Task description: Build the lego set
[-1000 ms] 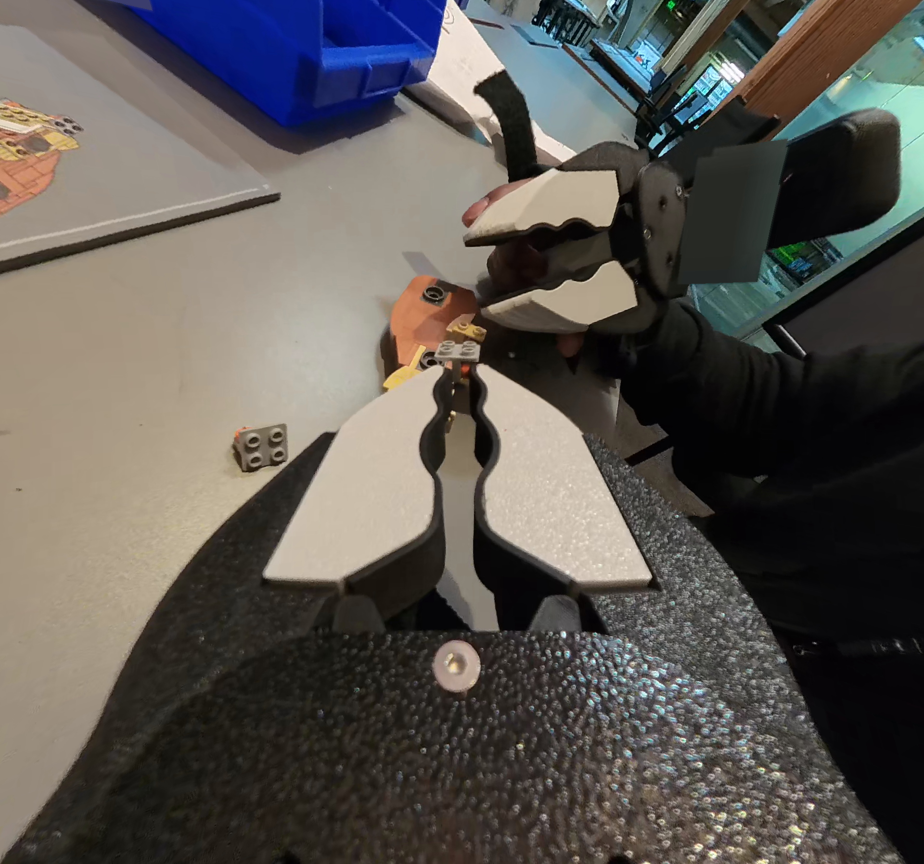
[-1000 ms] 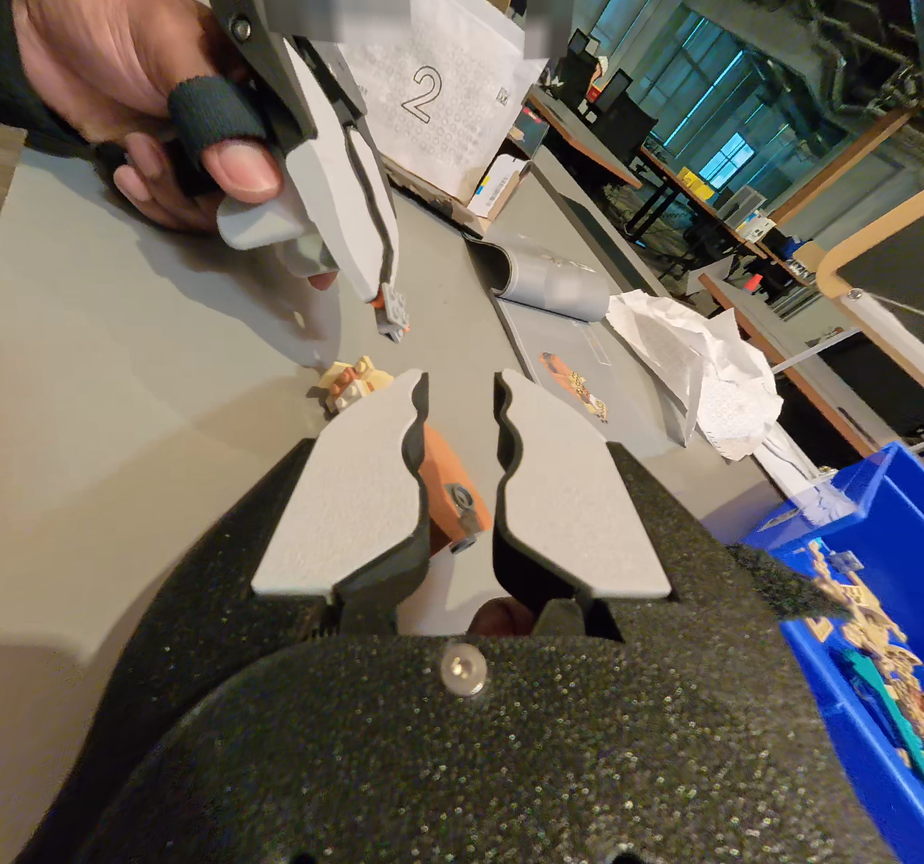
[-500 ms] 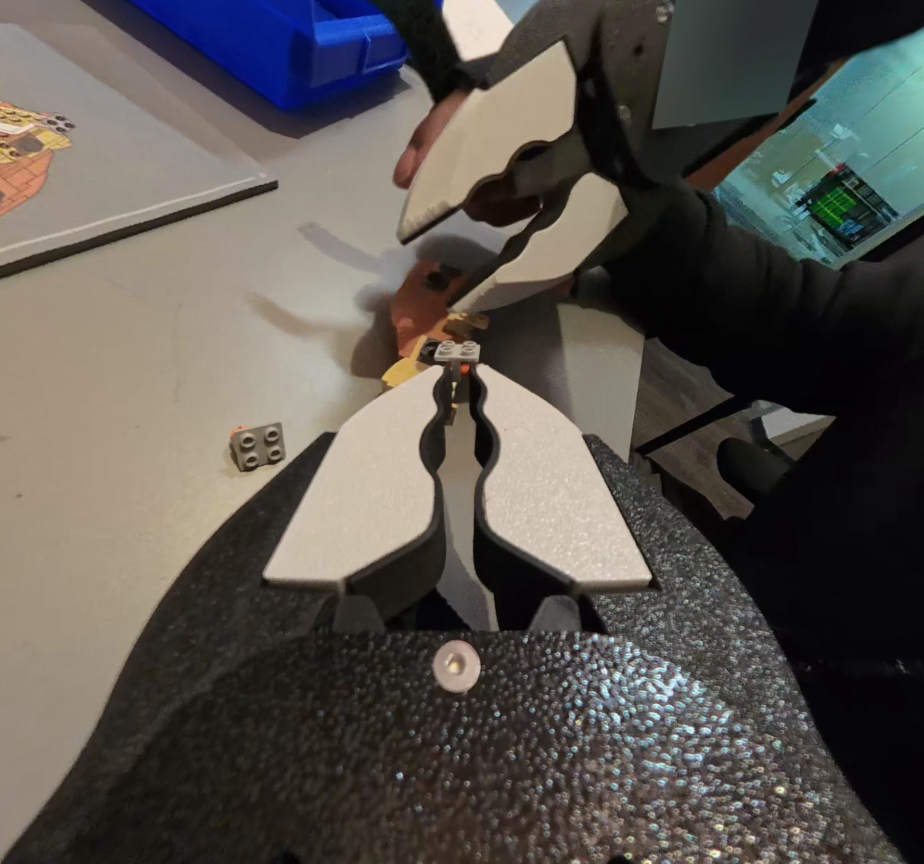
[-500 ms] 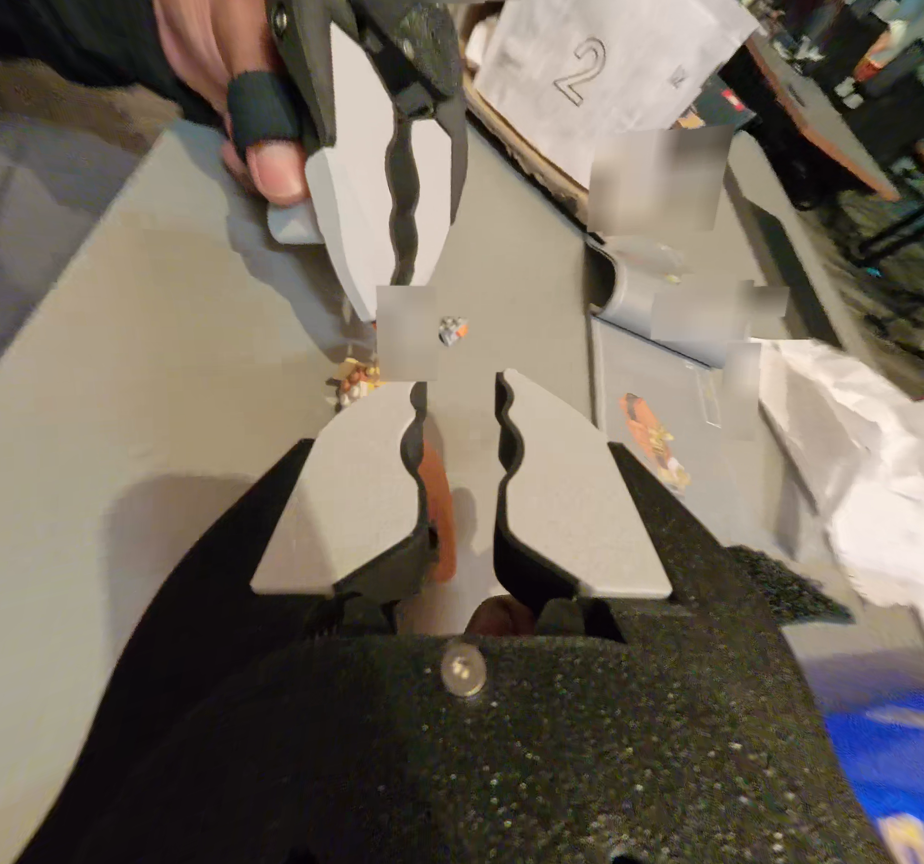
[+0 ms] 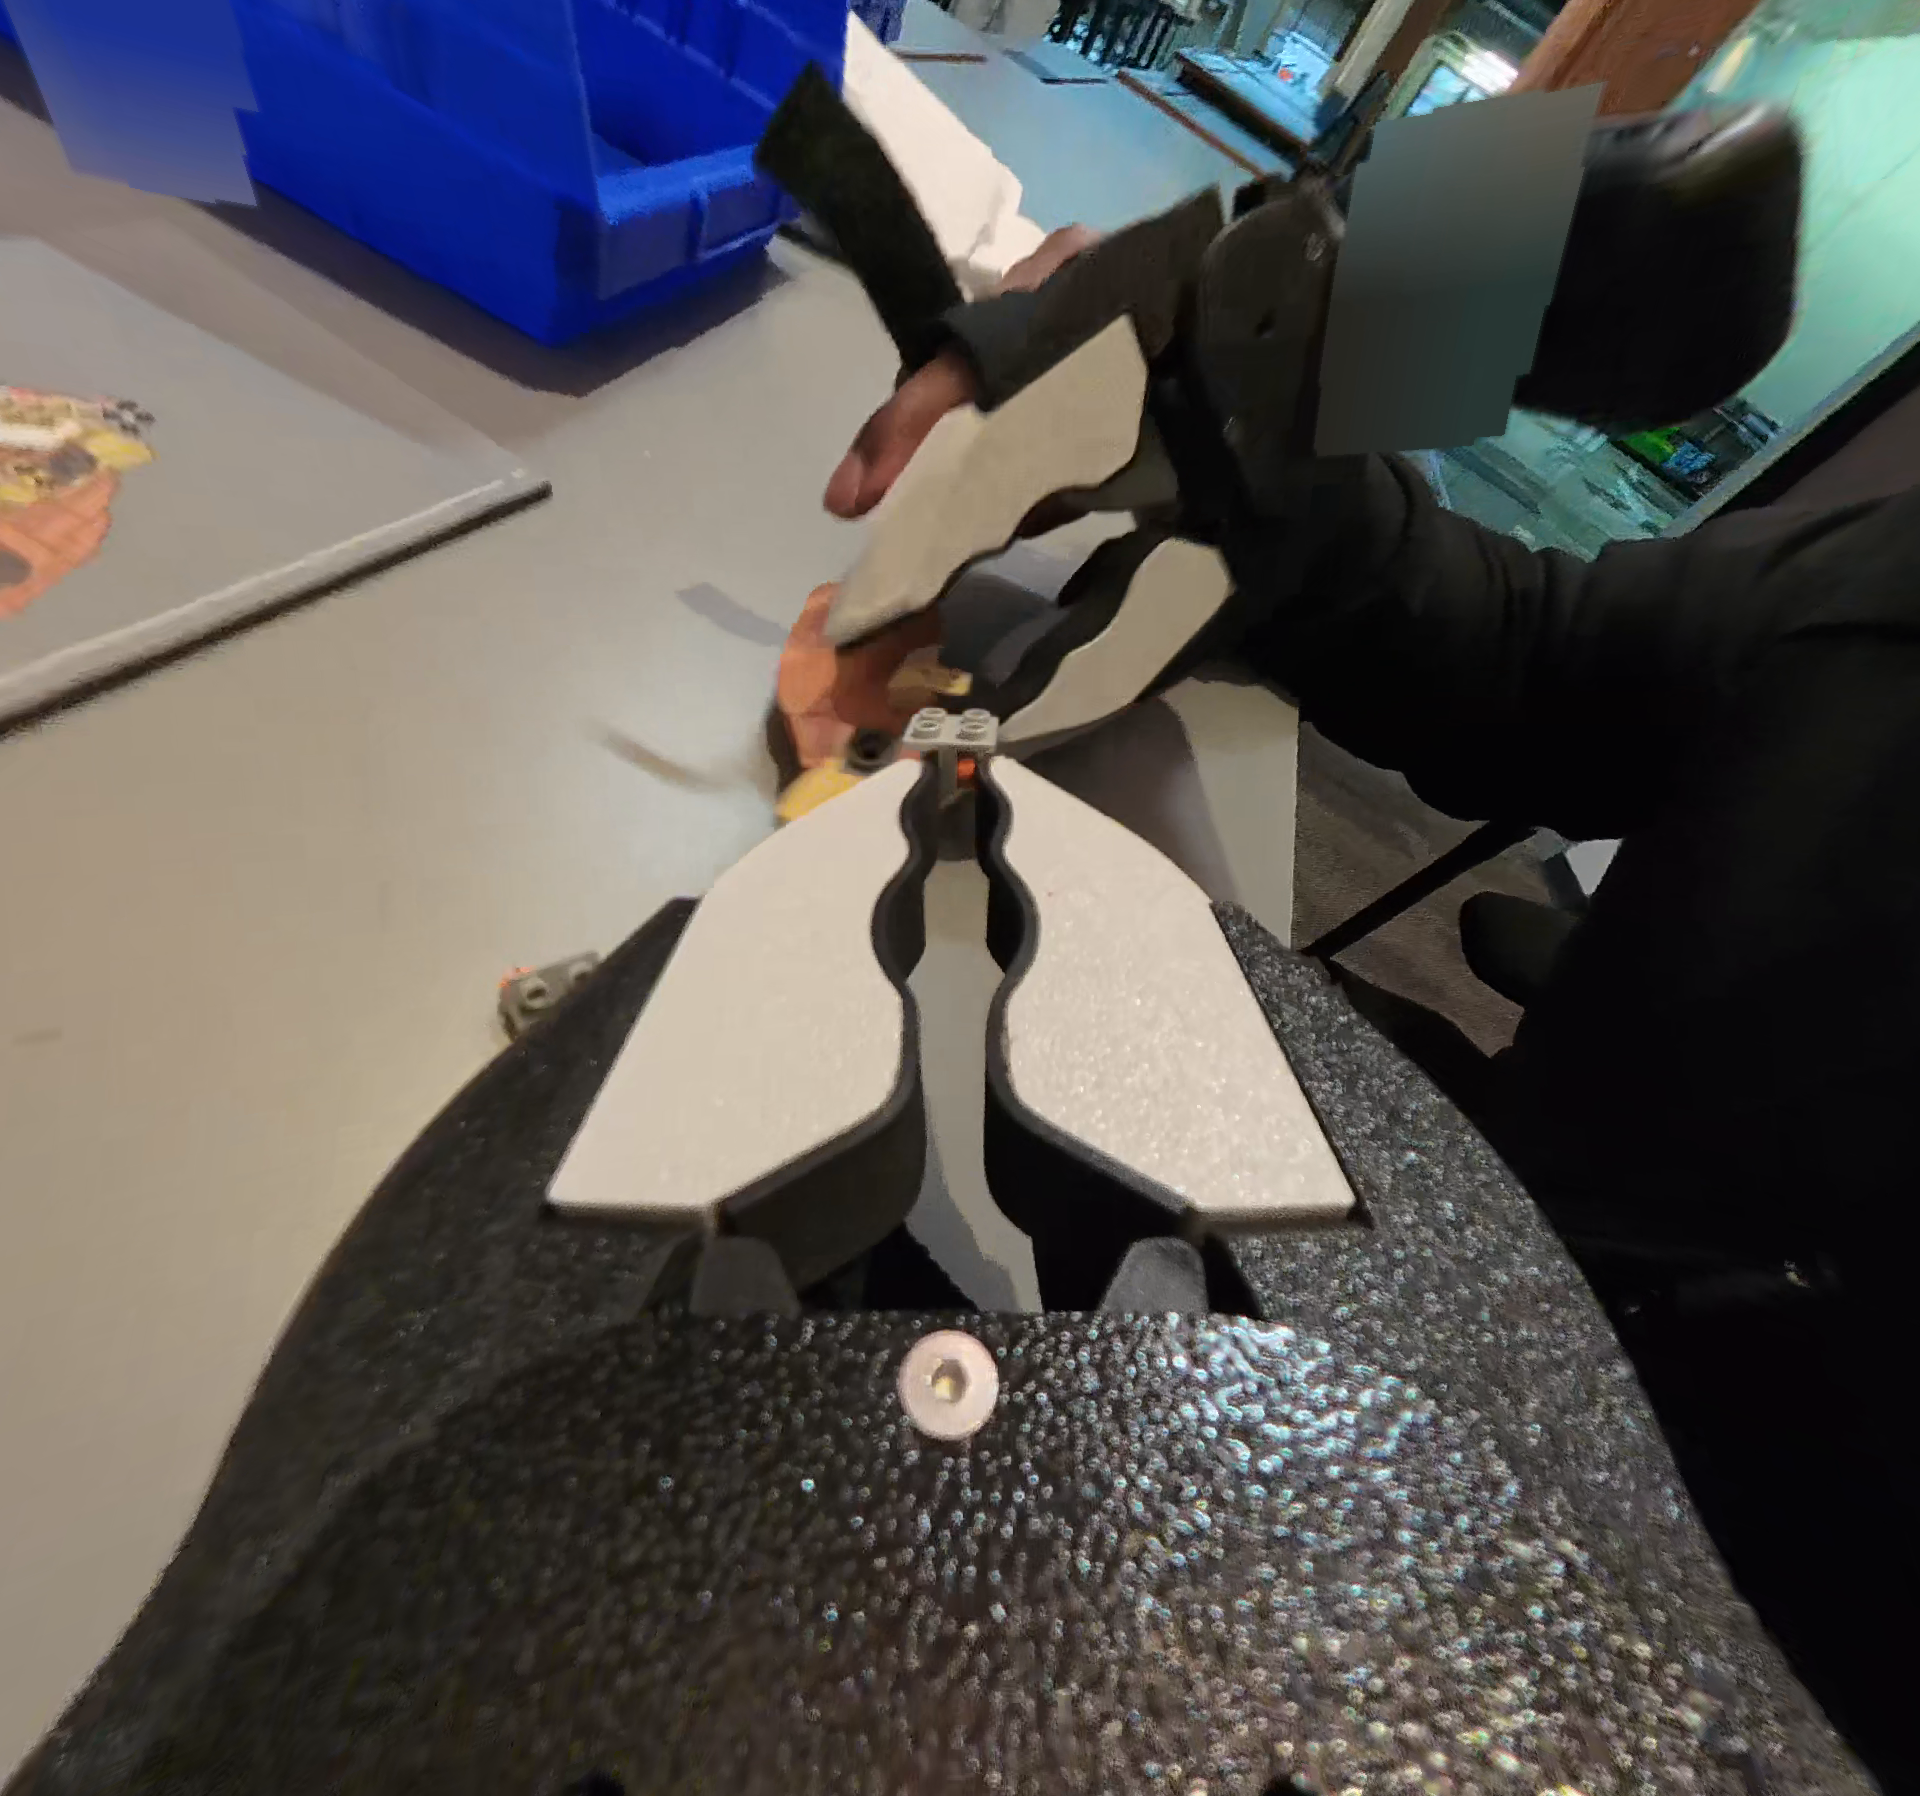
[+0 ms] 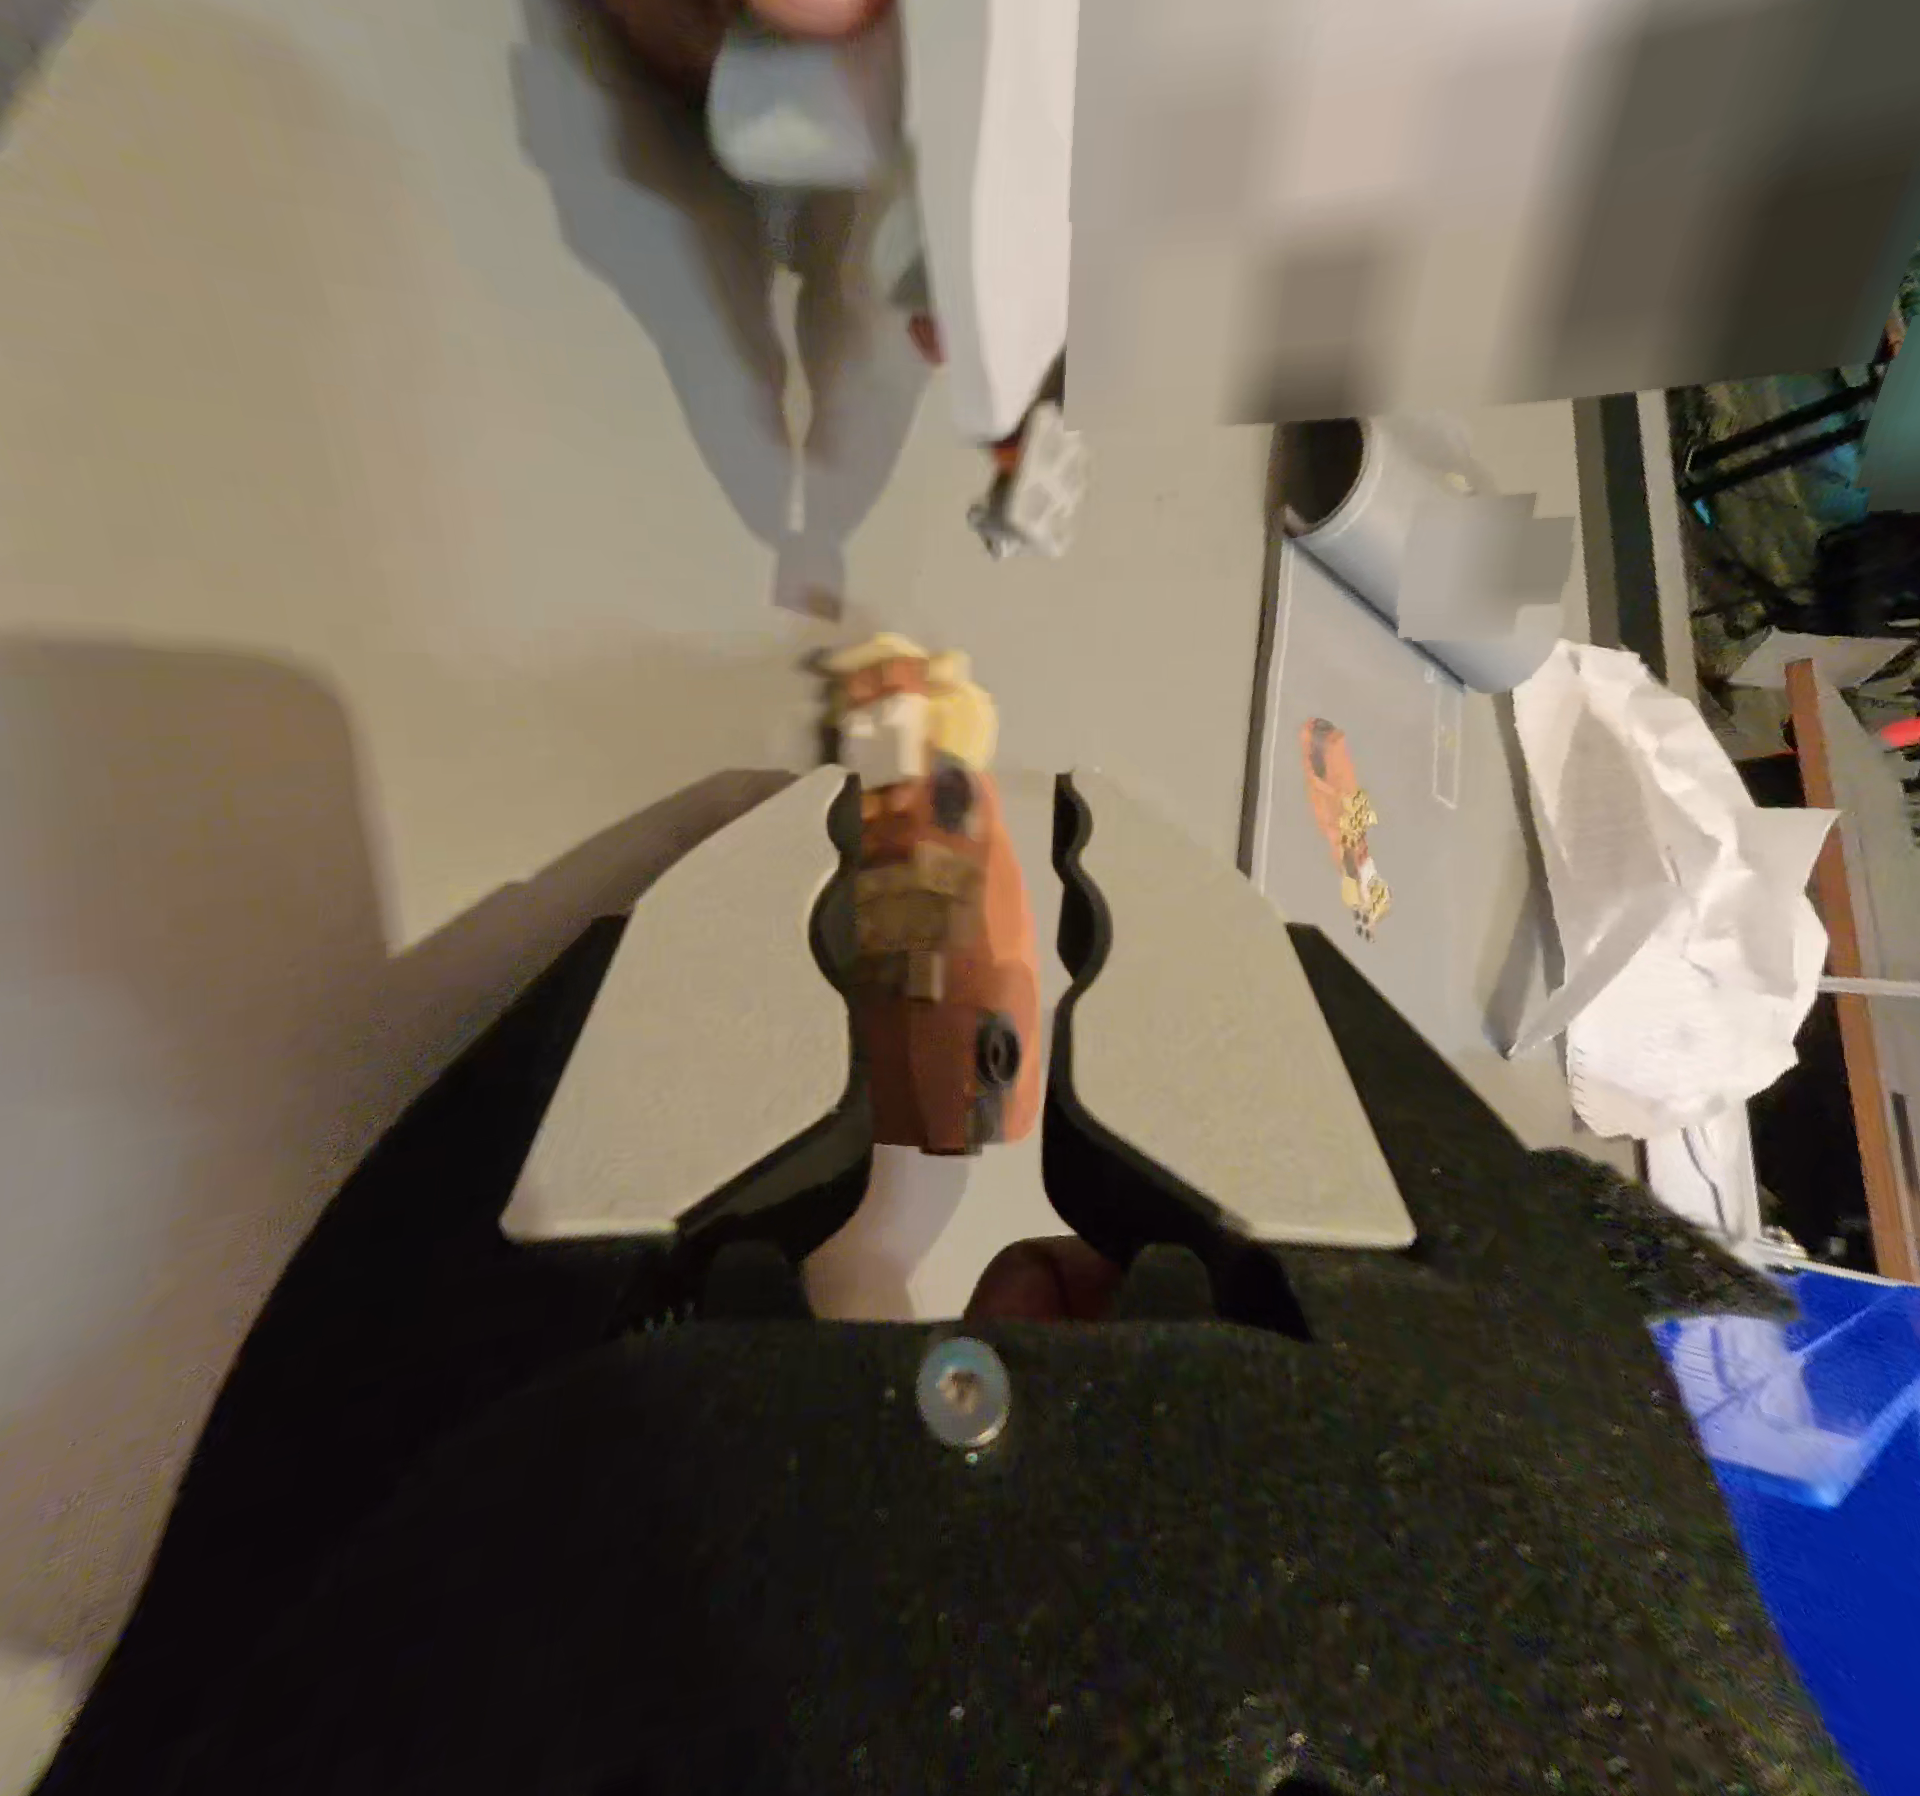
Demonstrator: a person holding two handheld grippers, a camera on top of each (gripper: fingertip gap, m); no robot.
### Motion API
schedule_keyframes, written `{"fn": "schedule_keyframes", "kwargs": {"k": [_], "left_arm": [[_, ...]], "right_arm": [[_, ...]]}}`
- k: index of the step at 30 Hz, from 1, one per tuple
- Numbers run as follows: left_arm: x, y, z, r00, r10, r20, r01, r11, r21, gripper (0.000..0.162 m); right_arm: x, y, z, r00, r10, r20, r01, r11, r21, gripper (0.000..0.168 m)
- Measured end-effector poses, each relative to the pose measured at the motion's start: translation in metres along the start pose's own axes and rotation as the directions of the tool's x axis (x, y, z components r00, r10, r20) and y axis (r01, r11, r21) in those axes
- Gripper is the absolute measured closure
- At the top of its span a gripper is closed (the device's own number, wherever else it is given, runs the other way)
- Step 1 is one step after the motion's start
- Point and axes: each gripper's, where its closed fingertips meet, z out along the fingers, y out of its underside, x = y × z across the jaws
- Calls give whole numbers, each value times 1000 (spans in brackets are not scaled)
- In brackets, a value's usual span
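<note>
Grey and matte, the surface [image 5: 312,863] carries everything, and the brown lego model [image 6: 940,957] serves as the landmark. Seen from the right wrist, the model lies between the fingers of the right tongs [image 6: 951,790], its long axis running along them, with the tan and white end pointing forward, away from the camera, and the dark round hole at the near end. The right tongs stand parted around the model; whether their inner edges touch it cannot be told (the view is blurred). Beyond the model's forward end, the left tongs [image 6: 1023,442] hang above the surface, clamped on a small grey lego plate [image 6: 1034,489] with an orange bit behind it. From the left wrist the same plate [image 5: 951,728] sits crosswise at the fingertips of the left tongs [image 5: 951,775], studs up, just on the near side of the model [image 5: 831,676], while the right tongs [image 5: 925,666] reach down over the model from the far right. A loose grey stud piece [image 5: 540,983] lies on the surface nearer than the model and to its left. An instruction booklet [image 6: 1340,811] lies to the model's right in the right wrist view, with crumpled white paper [image 6: 1662,894] farther right and a blue bin [image 5: 499,115] beyond.
</note>
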Motion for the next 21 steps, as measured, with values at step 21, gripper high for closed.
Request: {"fn": "schedule_keyframes", "kwargs": {"k": [21], "left_arm": [[-85,-54,24,979,143,-148,-151,988,-43,156]], "right_arm": [[53,56,24,987,38,-154,-57,991,-124,142]]}}
